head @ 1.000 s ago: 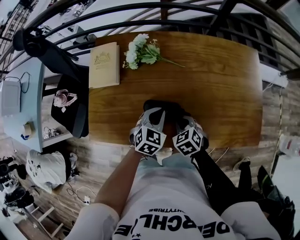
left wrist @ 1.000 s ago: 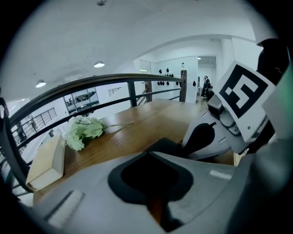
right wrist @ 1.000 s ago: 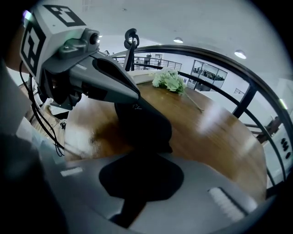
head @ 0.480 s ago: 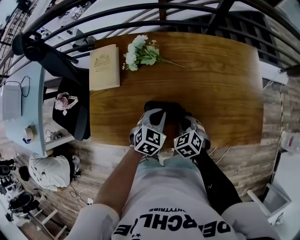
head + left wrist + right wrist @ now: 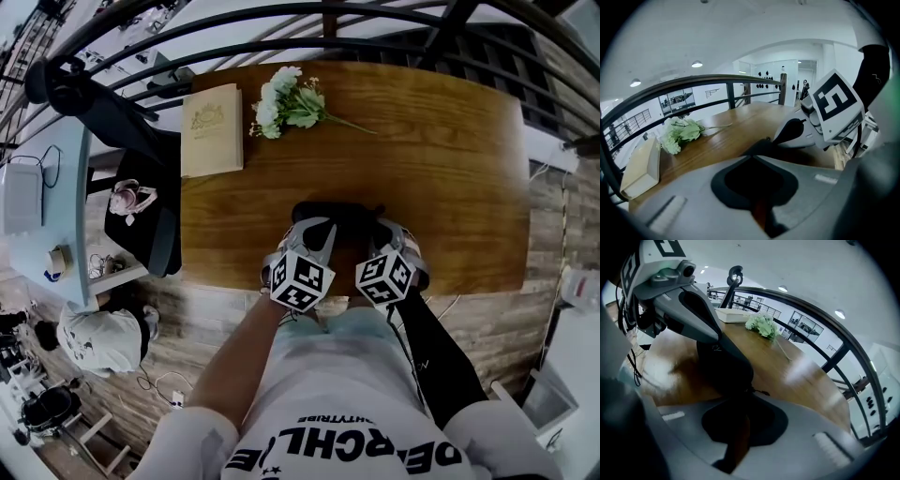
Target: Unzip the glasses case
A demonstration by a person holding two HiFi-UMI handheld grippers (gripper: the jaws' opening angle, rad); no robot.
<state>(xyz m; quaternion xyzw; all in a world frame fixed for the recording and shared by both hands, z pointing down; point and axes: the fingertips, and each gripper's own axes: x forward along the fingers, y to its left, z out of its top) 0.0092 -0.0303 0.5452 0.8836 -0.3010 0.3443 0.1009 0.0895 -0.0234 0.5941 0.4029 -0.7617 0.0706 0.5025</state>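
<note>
Left claw (image 5: pixel 753 158): jaws pressed together, pinching the glasses case (image 5: pixel 337 217) at its near left side. Right claw (image 5: pixel 746 396): jaws also pressed together, closed on what looks like the zipper pull (image 5: pixel 758 392) at the case's end. Little of the tab shows past the tips. Both claws angle downward, side by side, close to each other.

Case: black, lies flat on the worktop (image 5: pixel 441 169), near its front edge, just ahead of the person. Cannot tell how much of the zip is open.

Risks, as judged:
- Pull tab is small and the grip shallow. A tug off the line of the zip likely slips it out of the right claw.
- Left hold takes only an edge. If it gives, the whole case drags with the pull instead of unzipping, possibly off the front edge.
- Zip bends round the case's corner, so the slider may bind there.
- Claws sit close, and a sweep toward the left one may knock it.

Flowers (image 5: pixel 286 101) and book (image 5: pixel 211 129) lie well apart at the far side, no hazard.
</note>
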